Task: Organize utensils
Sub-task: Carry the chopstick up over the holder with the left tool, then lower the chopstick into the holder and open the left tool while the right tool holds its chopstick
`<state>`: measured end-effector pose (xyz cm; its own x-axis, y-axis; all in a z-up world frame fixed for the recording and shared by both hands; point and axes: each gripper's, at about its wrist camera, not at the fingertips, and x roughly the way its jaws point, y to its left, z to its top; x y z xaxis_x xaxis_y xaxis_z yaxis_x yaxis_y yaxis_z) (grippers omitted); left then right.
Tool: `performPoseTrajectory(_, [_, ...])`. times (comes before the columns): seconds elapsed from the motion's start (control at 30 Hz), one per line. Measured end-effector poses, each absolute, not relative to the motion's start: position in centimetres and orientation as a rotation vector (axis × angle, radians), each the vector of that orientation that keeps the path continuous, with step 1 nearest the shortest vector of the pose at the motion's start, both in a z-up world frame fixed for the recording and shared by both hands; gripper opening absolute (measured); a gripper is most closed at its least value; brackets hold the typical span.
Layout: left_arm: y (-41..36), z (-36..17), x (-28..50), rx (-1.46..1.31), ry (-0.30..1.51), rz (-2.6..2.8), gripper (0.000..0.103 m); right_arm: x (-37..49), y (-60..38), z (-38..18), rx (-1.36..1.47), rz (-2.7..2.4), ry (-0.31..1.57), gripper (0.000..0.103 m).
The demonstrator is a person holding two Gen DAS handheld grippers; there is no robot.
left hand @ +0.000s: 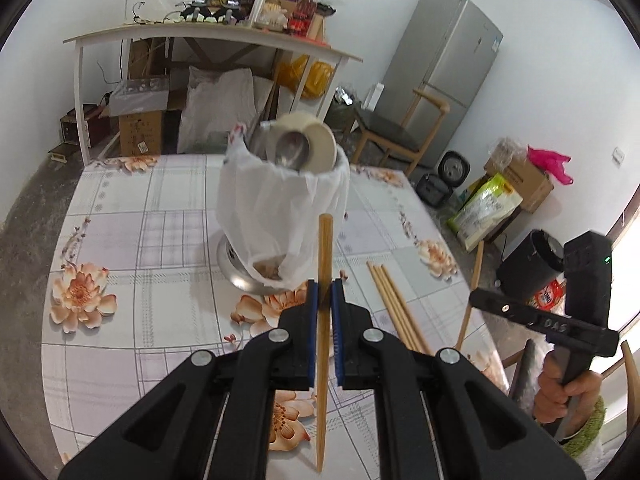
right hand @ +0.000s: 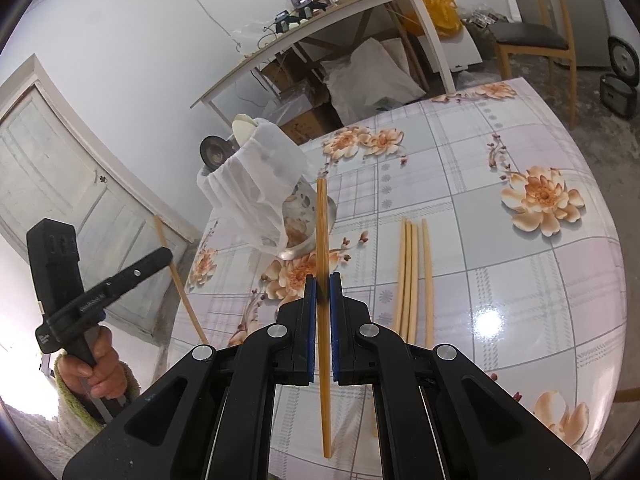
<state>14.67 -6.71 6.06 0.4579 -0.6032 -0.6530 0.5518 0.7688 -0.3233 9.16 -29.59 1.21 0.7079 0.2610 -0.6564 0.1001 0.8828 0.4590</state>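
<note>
- Left tongs [left hand: 324,286], left wrist view: clamped on a single wooden chopstick [left hand: 324,264], blue pads pinching it near mid-length; thick end pointing ahead toward the holder, tapered end trailing back under the camera.
- Straight ahead on the surface [left hand: 160,216]: utensil holder [left hand: 280,208], wrapped in a thin white bag, steel base showing below; metal ladle [left hand: 292,150] and a pale round piece poking out of the top.
- Loose chopsticks [left hand: 394,300] lying bundled on the floral cloth, just right of the tongs.
- Far right: a hand [left hand: 568,392] gripping the other tool's handle.
- Right tongs [right hand: 323,286], right wrist view: likewise closed on one chopstick [right hand: 323,240], gripped near the middle, held roughly along the fingers.
- Holder [right hand: 256,184] seen ahead and left, leaning in the fisheye; four loose chopsticks [right hand: 412,272] flat on the surface [right hand: 520,280], just right of the tongs.
- Handling, judged: light, stiff, smooth round wood; prone to pivoting or sliding between flat pads if bumped. Mid-length hold balances well; a pinch nearer the thick end likely steadier for dropping tip-down.
- Bag rim soft and loose; likely to snag a stick tip. Glossy cloth likely slick for the remaining sticks.
</note>
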Motion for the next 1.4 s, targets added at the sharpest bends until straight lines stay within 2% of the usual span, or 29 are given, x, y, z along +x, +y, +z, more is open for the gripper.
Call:
performPoseTrajectory(0.87, [-3.8, 13.7, 14.1, -0.137, 0.629, -0.713, 0.006, 9.6, -28.6, 4.1, 0.504, 0.173, 0.692, 0.004])
performPoseTrajectory(1.03, [-3.6, 17.0, 14.8, -0.159, 0.535, -0.708, 0.006, 9.6, -28.6, 4.1, 0.508, 0.174, 0.691, 0.004])
performPoseTrajectory(1.23, [-3.1, 22.5, 16.3, -0.234, 0.336, -0.687, 0.006, 9.7, -28.8, 3.8, 0.518, 0.176, 0.698, 0.004])
performPoseTrajectory(1.4, [-3.6, 24.0, 18.8, -0.227, 0.242, -0.612, 0.006, 9.6, -28.8, 3.8, 0.52, 0.168, 0.7, 0.004])
